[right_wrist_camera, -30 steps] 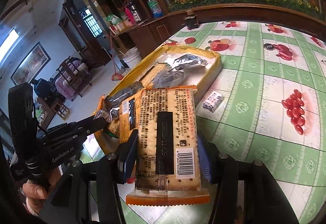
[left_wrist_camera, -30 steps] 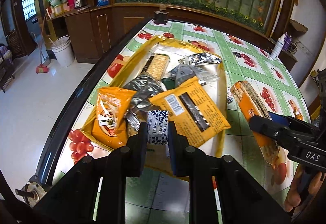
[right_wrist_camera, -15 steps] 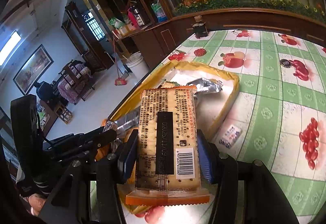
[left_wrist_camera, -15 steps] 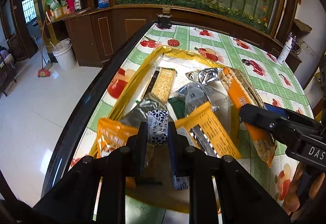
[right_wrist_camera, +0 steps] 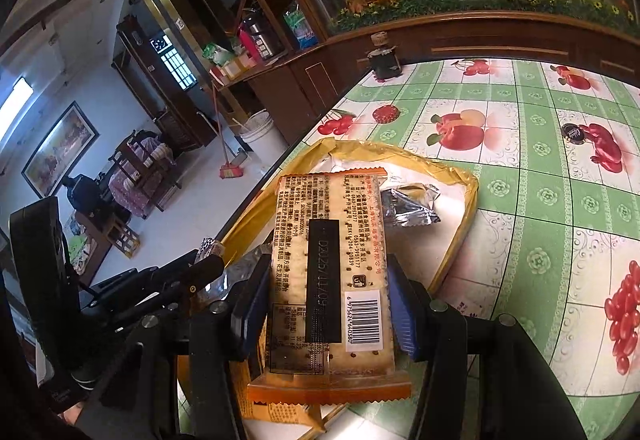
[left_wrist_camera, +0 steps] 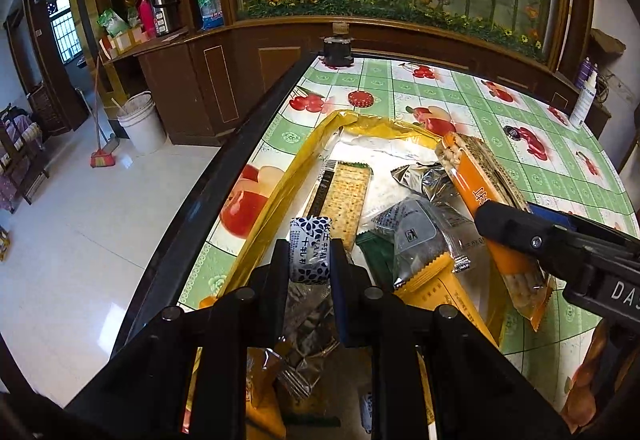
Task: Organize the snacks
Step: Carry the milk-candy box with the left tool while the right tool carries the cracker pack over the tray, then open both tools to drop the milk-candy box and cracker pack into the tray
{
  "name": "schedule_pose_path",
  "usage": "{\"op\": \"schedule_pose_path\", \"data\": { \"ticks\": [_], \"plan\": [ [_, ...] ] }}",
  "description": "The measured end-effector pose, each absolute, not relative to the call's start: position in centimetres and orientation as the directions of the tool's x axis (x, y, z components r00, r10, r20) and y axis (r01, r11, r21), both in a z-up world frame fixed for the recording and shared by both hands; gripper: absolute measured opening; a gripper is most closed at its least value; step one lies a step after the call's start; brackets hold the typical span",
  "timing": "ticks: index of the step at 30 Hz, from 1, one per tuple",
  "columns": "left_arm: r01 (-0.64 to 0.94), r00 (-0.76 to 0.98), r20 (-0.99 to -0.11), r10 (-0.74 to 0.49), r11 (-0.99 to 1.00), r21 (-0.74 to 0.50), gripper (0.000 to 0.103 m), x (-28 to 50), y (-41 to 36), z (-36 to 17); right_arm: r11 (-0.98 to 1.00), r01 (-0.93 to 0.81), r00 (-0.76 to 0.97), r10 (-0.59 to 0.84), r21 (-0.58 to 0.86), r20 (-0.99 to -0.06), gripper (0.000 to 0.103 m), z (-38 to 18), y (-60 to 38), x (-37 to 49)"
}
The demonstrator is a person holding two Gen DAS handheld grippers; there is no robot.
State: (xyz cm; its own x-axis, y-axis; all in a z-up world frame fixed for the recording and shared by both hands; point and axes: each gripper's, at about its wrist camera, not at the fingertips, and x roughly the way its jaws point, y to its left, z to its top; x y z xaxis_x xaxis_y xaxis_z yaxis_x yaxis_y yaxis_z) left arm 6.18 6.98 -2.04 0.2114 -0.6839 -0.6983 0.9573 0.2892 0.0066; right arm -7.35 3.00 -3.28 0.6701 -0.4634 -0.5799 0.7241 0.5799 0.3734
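Hiding tray [left_wrist_camera: 304, 156] snacks – cracker pack [right_wrist_camera: 328, 272] between right tongs [right_wrist_camera: 326, 306]

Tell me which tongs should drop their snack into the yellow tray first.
Left, probably. The left tongs grip a small candy directly above the yellow tray. The right tongs carry a long cracker pack needing more room.

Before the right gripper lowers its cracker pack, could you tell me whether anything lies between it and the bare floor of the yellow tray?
Partly. The cracker pack hangs over the near end of the yellow tray, where other packets are piled. A silver packet lies further in; the bare floor beyond it looks free.
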Motion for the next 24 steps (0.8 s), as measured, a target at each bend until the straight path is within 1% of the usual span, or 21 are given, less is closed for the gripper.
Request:
{"op": "schedule_pose_path", "data": {
  "ticks": [24],
  "plan": [
    [0.959, 0.199, -0.735, -0.648, 0.284, 0.009, 0.017, 6.0, 5.1, -3.7, 0.571, 0.731, 0.662, -0.460, 0.374, -0.592, 0.054, -4.2, 1.9, -6.6]
  ]
}}
